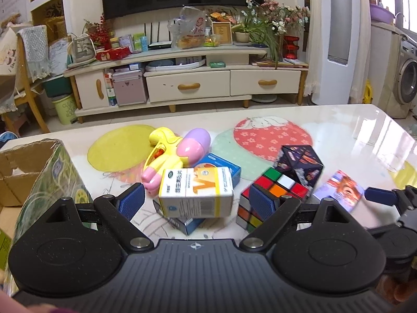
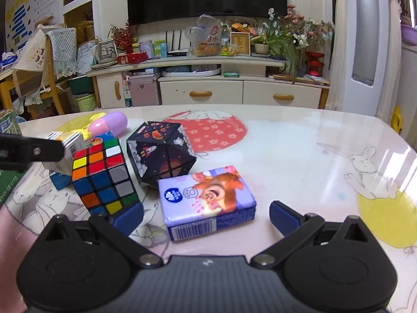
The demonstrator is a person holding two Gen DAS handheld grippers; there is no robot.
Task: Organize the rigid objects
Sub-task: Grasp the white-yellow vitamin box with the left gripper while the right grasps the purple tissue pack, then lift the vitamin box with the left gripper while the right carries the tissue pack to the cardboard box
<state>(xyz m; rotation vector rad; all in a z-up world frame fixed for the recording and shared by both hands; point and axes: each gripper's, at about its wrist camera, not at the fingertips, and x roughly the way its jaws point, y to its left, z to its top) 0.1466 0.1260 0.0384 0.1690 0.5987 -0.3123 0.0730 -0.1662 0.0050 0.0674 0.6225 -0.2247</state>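
Note:
My left gripper (image 1: 196,202) is open, its blue pads either side of a white and yellow medicine box (image 1: 196,191) that rests on a blue box (image 1: 220,168). A Rubik's cube (image 1: 268,198) sits just right of it, behind the right pad. Behind stand a dark space-print cube (image 1: 299,165) and a yellow and pink toy water gun (image 1: 172,154). My right gripper (image 2: 206,217) is open around a purple tissue pack (image 2: 208,202) on the table. The Rubik's cube (image 2: 103,180) and the space-print cube (image 2: 161,156) lie to its left.
An open cardboard box (image 1: 39,177) stands at the table's left edge. The table (image 2: 299,156) has a glossy bunny-print cover. The left gripper's finger (image 2: 34,151) shows at the left of the right wrist view. A TV cabinet and chair stand beyond the far edge.

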